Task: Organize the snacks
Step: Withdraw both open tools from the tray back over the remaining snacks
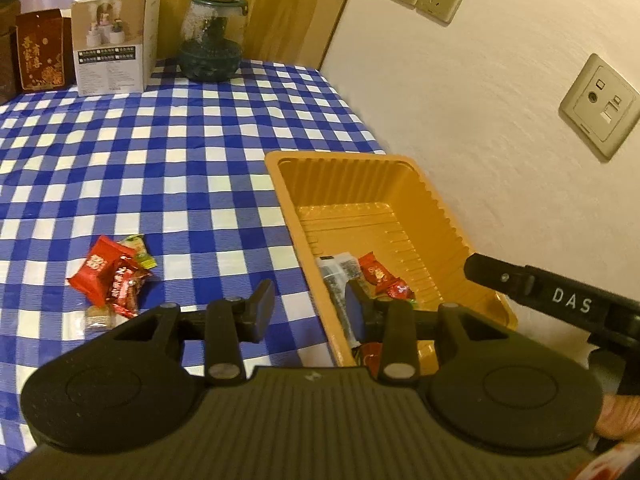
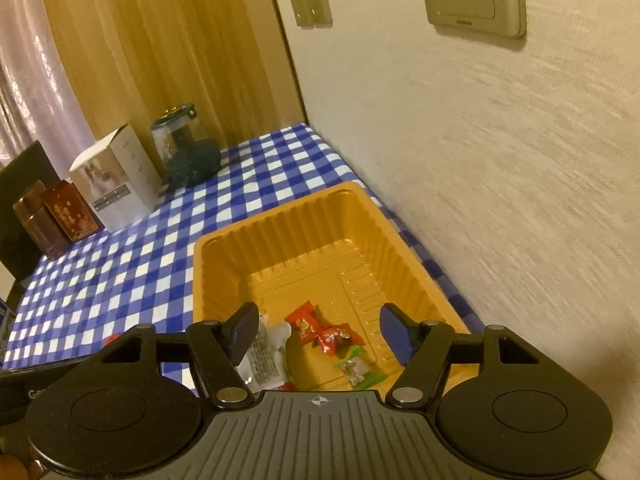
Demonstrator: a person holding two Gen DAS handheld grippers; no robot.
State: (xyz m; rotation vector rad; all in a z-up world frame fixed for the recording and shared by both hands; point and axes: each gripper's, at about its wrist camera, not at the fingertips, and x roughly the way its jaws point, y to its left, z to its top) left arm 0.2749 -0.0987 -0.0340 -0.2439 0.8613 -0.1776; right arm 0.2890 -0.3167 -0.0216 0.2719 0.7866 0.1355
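Against the right edge of the blue-and-white checked tablecloth (image 1: 168, 152), close to the cream wall, sits the ribbed orange plastic tray (image 2: 280, 240). Its near end holds a white printed packet (image 2: 264, 356), two red wrapped sweets (image 2: 316, 330) and a green-and-clear wrapped sweet (image 2: 358, 368). The right gripper (image 2: 320, 330) hangs over that near end with its fingers spread fairly wide and nothing between them; the snacks lie below the gap, untouched by the pads. The left gripper (image 1: 308, 308) hovers over the tray's left rim, its fingers apart at a narrower gap and likewise empty. Out on the cloth, left of the tray, a small heap of red, green and clear wrapped sweets (image 1: 112, 276) lies loose. Along the far edge stand a dark green glass jar (image 1: 212, 40), a white cardboard box (image 1: 114, 40) and a brown patterned box (image 1: 40, 52).
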